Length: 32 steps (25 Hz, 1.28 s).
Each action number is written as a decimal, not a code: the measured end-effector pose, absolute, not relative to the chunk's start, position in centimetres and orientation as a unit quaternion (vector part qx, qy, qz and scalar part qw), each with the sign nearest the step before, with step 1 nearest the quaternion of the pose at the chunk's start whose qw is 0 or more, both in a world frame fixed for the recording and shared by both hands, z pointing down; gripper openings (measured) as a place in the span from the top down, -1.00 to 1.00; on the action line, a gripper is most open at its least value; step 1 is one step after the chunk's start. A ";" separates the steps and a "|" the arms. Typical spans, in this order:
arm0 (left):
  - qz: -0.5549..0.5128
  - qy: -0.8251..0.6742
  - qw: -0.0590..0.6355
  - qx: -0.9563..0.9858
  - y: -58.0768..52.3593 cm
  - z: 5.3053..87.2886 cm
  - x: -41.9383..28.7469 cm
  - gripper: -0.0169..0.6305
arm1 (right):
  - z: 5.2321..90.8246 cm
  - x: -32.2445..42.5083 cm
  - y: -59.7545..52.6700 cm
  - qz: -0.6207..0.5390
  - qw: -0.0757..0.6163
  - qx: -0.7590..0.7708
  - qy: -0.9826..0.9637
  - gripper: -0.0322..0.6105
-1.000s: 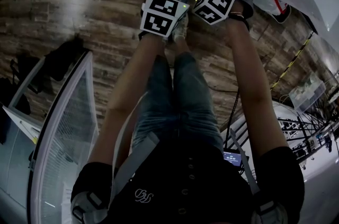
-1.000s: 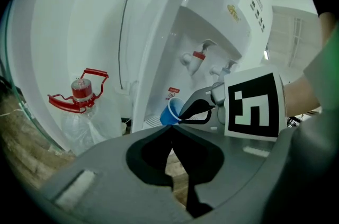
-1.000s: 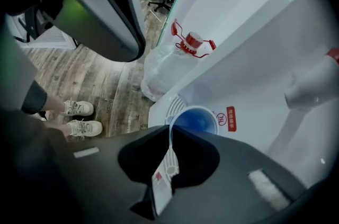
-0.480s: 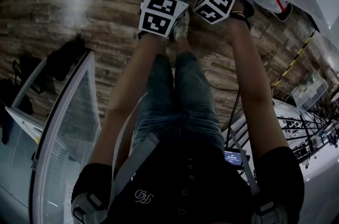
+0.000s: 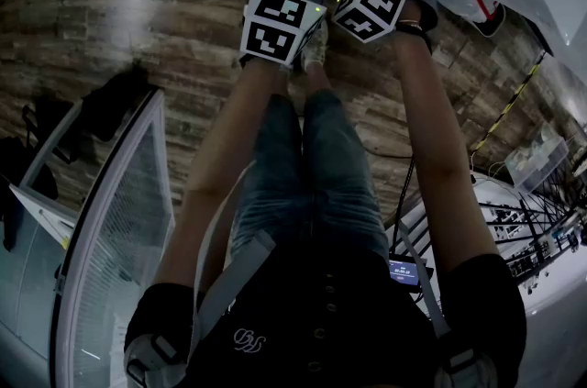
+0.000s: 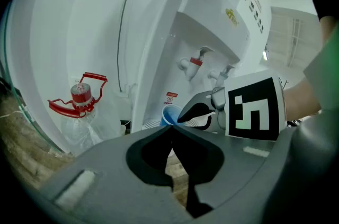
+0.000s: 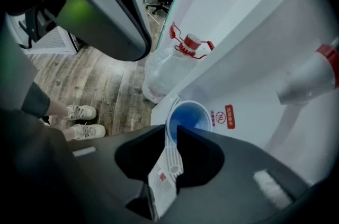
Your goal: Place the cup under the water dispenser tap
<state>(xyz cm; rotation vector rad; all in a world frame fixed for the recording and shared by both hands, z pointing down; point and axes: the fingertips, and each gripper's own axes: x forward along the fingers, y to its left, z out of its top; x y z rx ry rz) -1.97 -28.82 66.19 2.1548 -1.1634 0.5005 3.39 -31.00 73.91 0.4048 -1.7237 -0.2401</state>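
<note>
A paper cup (image 7: 188, 115) with a blue inside stands against the white water dispenser (image 6: 212, 32), below its red tap (image 7: 317, 73). My right gripper (image 7: 170, 131) points steeply down over the cup. Its jaws are opening, and the cup's near wall stands in the gap between them with space at the sides. The left gripper view shows the same cup (image 6: 170, 115) with the right gripper (image 6: 198, 113) at its rim, under the red tap (image 6: 194, 62). My left gripper (image 6: 171, 127) hangs back from the dispenser, shut on nothing. In the head view both marker cubes (image 5: 280, 24) hide the jaws.
A large clear water bottle (image 6: 79, 112) with a red cap and handle lies on the floor left of the dispenser, by the white wall. A second tap (image 6: 223, 73) sits beside the red one. A glass panel (image 5: 110, 230) stands left of the person on the wooden floor (image 5: 119, 19).
At the top of the head view the cup now shows more of its blue inside and sits slightly further left. Both hands stay where they were.
</note>
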 end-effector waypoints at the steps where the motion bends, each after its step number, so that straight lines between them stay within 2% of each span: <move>1: 0.190 -0.442 0.314 0.819 -28.8 66.1 -2.0 0.96 | 74.0 3.4 -30.9 -0.101 0.628 0.176 -0.751 0.68; 4: 0.191 -0.442 0.315 0.818 -28.8 65.8 -2.2 0.96 | 74.0 3.4 -30.9 -0.090 0.625 0.179 -0.754 0.53; 11: 0.196 -0.437 0.308 0.822 -28.7 64.7 -2.5 0.96 | 72.8 3.1 -30.6 -0.092 0.616 0.189 -0.759 0.36; 32: 0.194 -0.401 0.275 0.852 -26.1 54.5 -0.6 0.96 | 60.9 2.7 -25.9 -0.098 0.565 0.243 -0.782 0.35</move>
